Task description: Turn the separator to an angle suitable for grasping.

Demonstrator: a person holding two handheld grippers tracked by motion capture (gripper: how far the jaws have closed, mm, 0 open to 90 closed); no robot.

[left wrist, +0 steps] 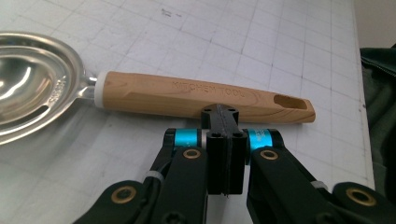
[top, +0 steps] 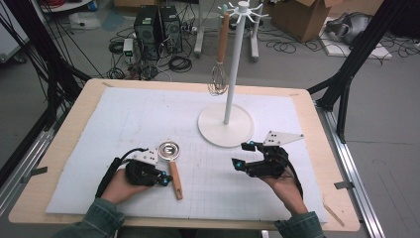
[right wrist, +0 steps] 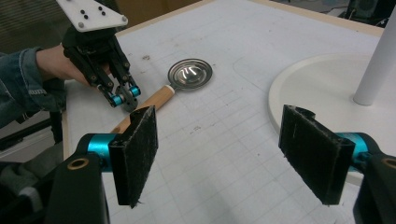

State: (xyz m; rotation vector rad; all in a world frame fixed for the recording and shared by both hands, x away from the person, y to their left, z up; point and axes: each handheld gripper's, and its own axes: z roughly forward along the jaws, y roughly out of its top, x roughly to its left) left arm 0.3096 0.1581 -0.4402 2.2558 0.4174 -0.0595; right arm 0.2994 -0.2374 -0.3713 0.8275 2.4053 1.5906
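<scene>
Approach step: left tool has its jaws closed on nothing, tip at the ladle handle, which lies flat on the worktop near the rack base. Right tool idles open beside the rack. Next: open left jaws, straddle handle, clamp.

each hand-held gripper, the left gripper and the right gripper, is a black linkage frame with brass-coloured pivot screws, cyan anodised collars near the tips and a black cable trailing back along the forearm. a pale three-cornered plate dotted with small dark holes sits on top of each, and the right gripper's jaws carry fuzzy black pads. both sleeves are dark green denim with stitched cuffs.
</scene>
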